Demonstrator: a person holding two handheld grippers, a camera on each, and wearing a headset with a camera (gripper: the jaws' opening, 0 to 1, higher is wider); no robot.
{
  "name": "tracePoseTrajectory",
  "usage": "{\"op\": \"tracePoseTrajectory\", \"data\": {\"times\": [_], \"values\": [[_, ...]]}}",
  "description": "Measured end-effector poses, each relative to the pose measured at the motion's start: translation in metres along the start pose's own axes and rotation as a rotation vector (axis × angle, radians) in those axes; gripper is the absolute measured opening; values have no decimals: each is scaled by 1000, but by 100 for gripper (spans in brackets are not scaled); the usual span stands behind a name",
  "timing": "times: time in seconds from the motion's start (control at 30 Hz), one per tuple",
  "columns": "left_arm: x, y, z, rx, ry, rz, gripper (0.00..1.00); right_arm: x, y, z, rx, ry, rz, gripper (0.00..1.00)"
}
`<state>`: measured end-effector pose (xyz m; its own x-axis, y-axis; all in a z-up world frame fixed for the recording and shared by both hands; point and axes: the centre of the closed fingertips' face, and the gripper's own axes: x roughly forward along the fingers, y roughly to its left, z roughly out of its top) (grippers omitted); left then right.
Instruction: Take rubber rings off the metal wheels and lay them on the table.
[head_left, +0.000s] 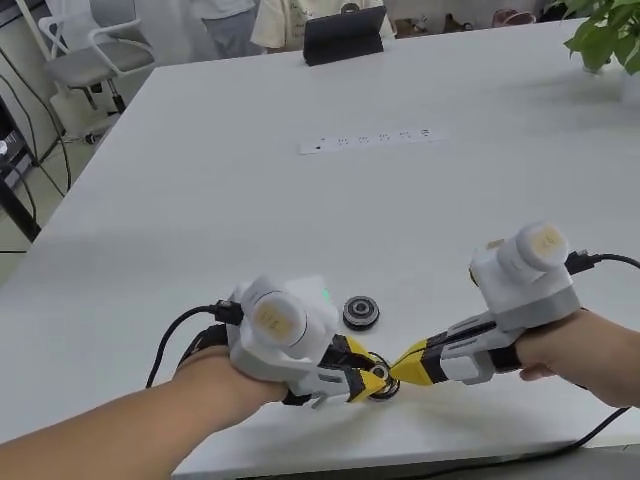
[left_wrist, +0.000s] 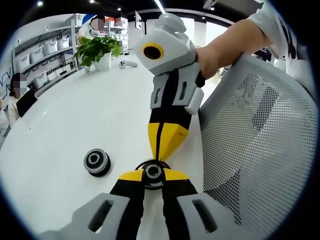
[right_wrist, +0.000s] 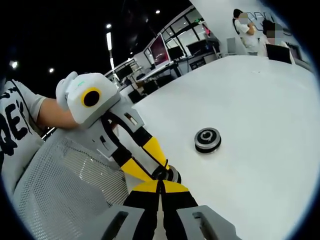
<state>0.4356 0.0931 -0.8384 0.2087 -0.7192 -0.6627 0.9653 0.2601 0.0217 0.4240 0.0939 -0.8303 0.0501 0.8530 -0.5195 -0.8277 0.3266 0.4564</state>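
A: Where's the wheel being worked on?

B: At the near edge of the counter. The left gripper pinches it between its two yellow tips. The left gripper view has it face-on, hub and dark rim clear. In the head view it is mostly tucked behind the tips.

A: And the right gripper?

B: It comes in from the opposite side, jaws pressed together, tips touching the wheel's rim. Its own view shows the closed tips with the wheel half hidden behind them. I cannot tell whether any rubber is caught between them.

A: Anything else down there?

B: A second wheel lies flat just beyond the pair, apart from both grippers. The head view also has a power strip well out on the counter and a plant at the far right corner. The gripper views bring in a mesh chair beside the person.
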Motion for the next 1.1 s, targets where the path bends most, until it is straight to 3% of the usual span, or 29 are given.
{"op": "tracePoseTrajectory", "data": {"times": [0.23, 0.77, 1.1], "values": [[-3, 0, 2, -13, -2, -13, 10, -1, -3, 4, -12, -17, 5, 0], [-28, -4, 22, -50, -82, -24, 18, -7, 0, 13, 1, -75, 20, 0], [-54, 0, 15, -80, -101, -7, 28, -10, 5, 19, 4, -91, 41, 0]]}}
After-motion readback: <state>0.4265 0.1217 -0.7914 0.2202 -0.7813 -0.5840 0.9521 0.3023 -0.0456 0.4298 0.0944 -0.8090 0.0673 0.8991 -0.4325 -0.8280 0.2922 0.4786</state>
